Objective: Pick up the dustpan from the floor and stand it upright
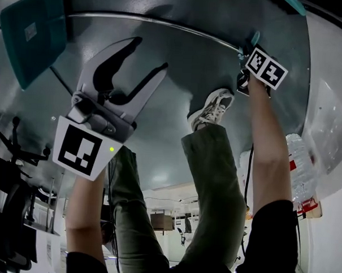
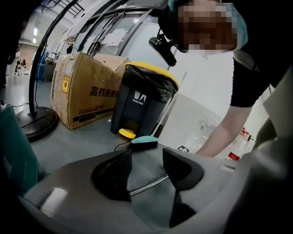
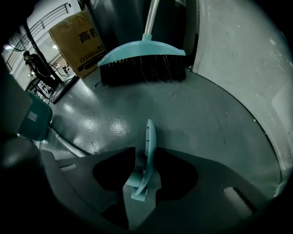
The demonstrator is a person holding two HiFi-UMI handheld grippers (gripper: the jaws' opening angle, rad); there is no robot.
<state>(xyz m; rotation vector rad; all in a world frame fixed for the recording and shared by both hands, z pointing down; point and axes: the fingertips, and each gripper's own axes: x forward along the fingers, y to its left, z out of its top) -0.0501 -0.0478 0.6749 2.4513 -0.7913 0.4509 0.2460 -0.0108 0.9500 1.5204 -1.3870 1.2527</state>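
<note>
The dustpan (image 1: 31, 33) lies flat on the floor, so our right gripper (image 3: 143, 160) stands open around its handle end (image 3: 149, 137), to lift it there. Our left gripper (image 1: 149, 53) hovers open over the metal rod (image 1: 164, 26).

I am reading large dark Chinese characters starting 高档 on the long side of the cardboard box (image 2: 84, 89) at the far left. The dark bin (image 2: 139, 103) just right of it is showing a white emblem over small print, seemingly "TRASH BOX".
</note>
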